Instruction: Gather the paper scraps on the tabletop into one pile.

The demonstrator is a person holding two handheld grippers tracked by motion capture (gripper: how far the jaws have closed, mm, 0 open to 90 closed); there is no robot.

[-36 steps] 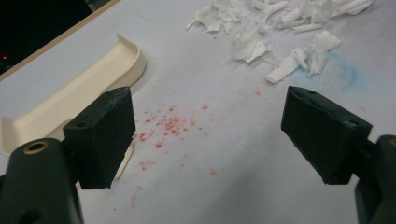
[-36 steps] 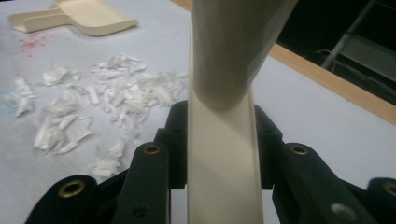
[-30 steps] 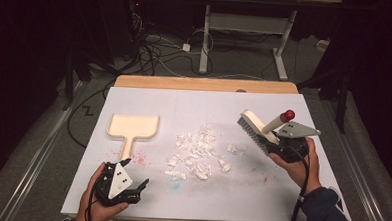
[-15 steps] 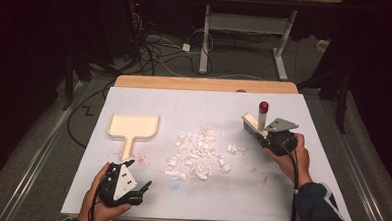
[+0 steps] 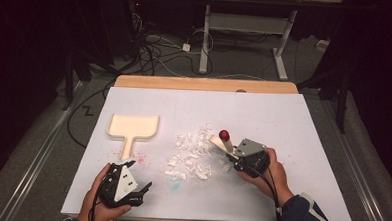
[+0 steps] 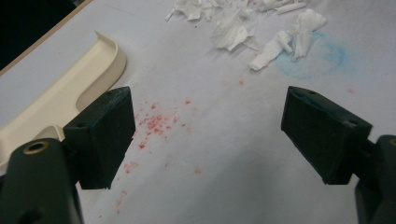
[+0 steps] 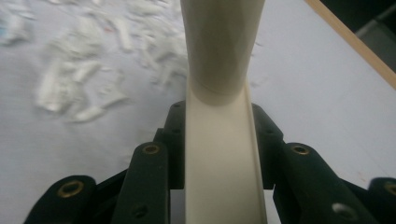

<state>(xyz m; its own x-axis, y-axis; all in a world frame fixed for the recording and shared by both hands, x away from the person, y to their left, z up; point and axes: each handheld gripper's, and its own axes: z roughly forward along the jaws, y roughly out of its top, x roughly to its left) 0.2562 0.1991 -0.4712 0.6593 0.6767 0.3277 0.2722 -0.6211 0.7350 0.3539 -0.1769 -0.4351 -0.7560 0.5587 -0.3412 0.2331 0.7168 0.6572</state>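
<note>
Beside the paper scraps (image 5: 192, 158), right gripper (image 5: 232, 153) jaws clamping brush (image 7: 219, 116), left gripper (image 6: 205, 135) jaws wide, empty.

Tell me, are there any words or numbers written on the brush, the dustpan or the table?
None can be read. The brush, the cream dustpan and the white table cover carry no letters or numbers.
The red specks and the blue smudge on the cover are just stains, not writing.

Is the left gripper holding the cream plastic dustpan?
No, the left gripper stands open over bare table, and the cream plastic dustpan lies beside its jaw, ungripped.
</note>
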